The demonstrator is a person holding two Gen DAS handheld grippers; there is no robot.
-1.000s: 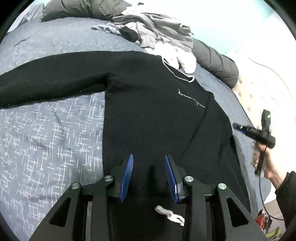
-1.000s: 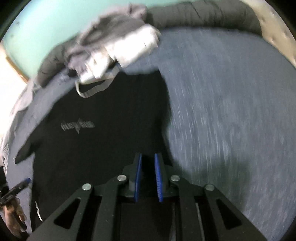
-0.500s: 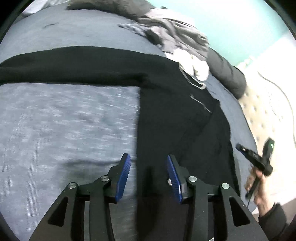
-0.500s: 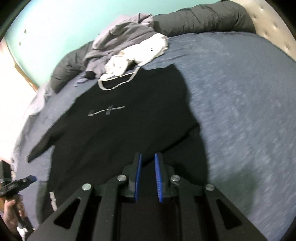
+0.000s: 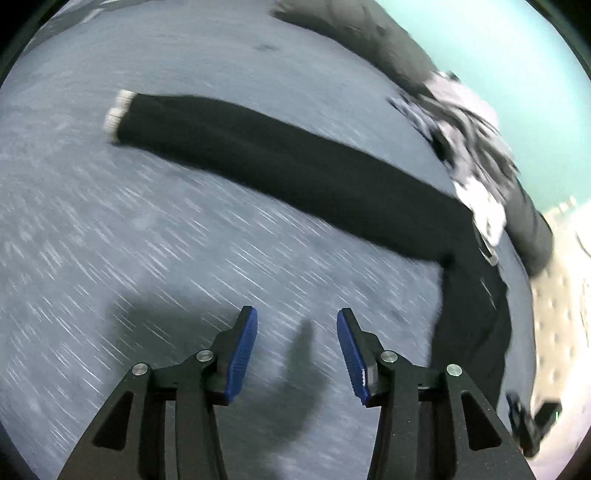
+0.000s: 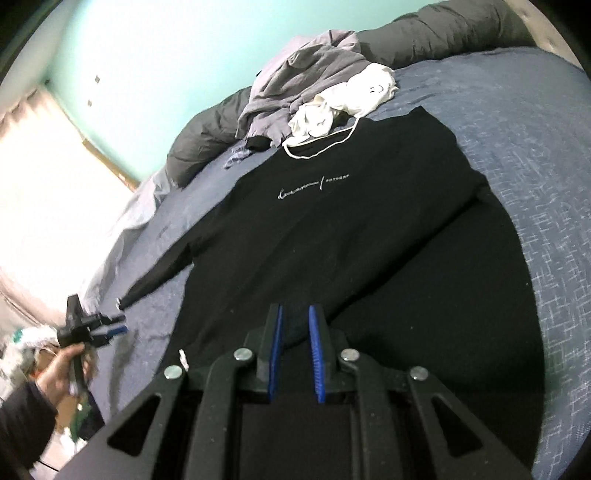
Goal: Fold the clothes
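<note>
Pretty simple bedroom here. Wall (image 6: pixel 155 48) is a minty teal with a couple of small dark marks on it. On the left there's a window with pale curtains (image 6: pixel 44 206), totally blown out by daylight. The bed takes up most of the view, covered in a blue-grey bedspread (image 6: pixel 535 122) with a white crosshatch fleck pattern. A dark grey duvet (image 6: pixel 443 33) is bunched along the far edge, and a tufted beige headboard (image 5: pixel 554 317) sits at the right
</note>
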